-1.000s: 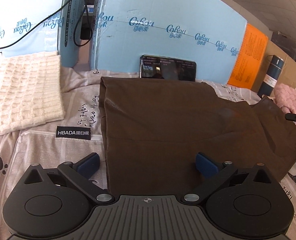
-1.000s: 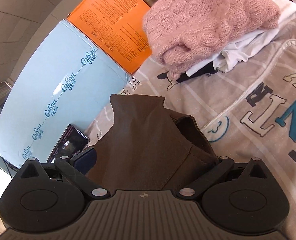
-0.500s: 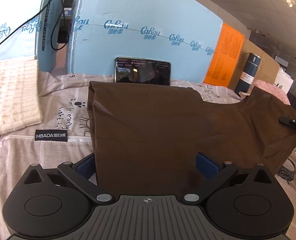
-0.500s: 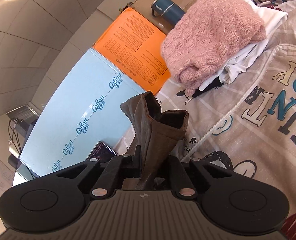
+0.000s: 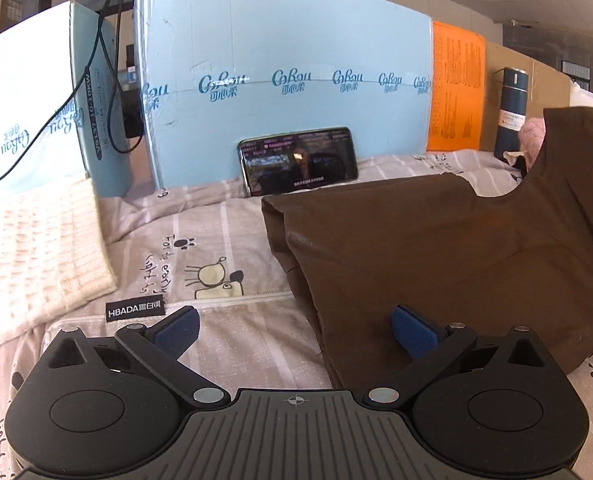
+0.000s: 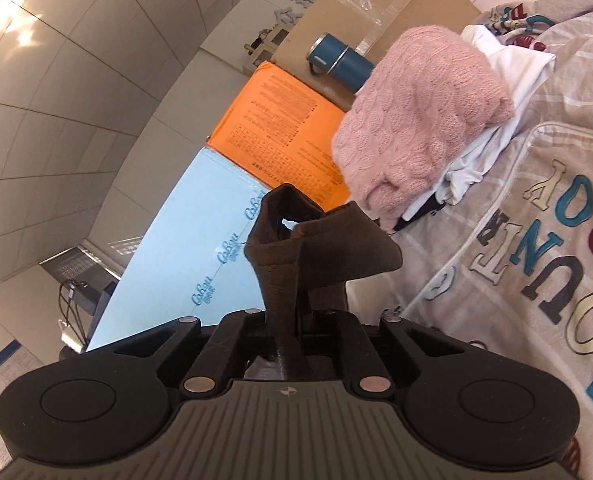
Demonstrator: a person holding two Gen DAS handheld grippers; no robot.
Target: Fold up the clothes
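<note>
Here the brown garment (image 5: 436, 248) was spread on the printed bedsheet (image 5: 216, 248), with its right end lifted off the bed. That raised end was pinched by the right gripper (image 6: 292, 344), whose jaws were closed hard on a bunched fold of the cloth, so that a loop of hem stood up above them in the right wrist view. The left gripper (image 5: 294, 330) was held low at the near edge of the garment with its jaws spread wide; nothing was gripped, and only the right blue pad (image 5: 412, 330) was seen over the cloth, the left one over bare sheet.

The step in hand was judged to be the folding of the lifted end across the body. It would be done best if the near edge were first taken by the left gripper, so that the cloth was not dragged. The raised end ought to be carried leftward, and kept clear of the phone (image 5: 298, 160) propped at the far side. The pink sweater (image 6: 420, 116) on the pile to the right was best left undisturbed.
</note>
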